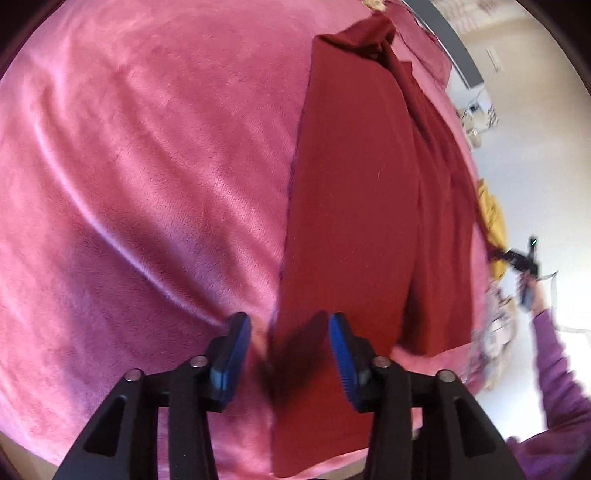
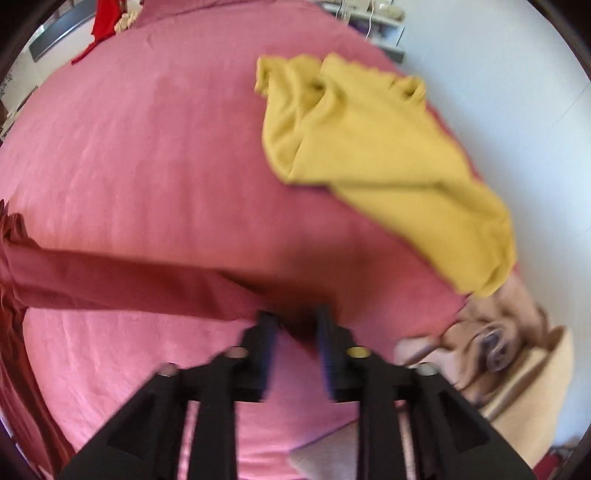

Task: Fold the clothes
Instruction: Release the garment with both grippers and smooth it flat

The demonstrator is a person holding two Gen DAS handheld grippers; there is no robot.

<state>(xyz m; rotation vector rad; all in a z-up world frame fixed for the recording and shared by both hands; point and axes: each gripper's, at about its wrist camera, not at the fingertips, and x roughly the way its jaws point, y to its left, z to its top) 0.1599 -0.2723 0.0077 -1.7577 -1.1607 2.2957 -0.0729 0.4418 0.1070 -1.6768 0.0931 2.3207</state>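
A dark red garment (image 1: 354, 206) lies partly folded on the pink bedspread (image 1: 147, 184), long and narrow, running away from me. My left gripper (image 1: 290, 325) is open just above its near left edge, with blue pads (image 1: 236, 347) apart. In the right wrist view my right gripper (image 2: 295, 321) is shut on the end of the garment's red sleeve (image 2: 129, 277), which stretches off to the left over the bedspread (image 2: 166, 147). The right gripper also shows in the left wrist view (image 1: 521, 258), far right.
A crumpled yellow garment (image 2: 369, 155) lies near the bed's right edge, also glimpsed in the left wrist view (image 1: 489, 214). A tan bag or basket (image 2: 524, 387) stands beside the bed. Bright red cloth (image 2: 105, 18) lies at the far corner. The person's purple sleeve (image 1: 557, 376) is at right.
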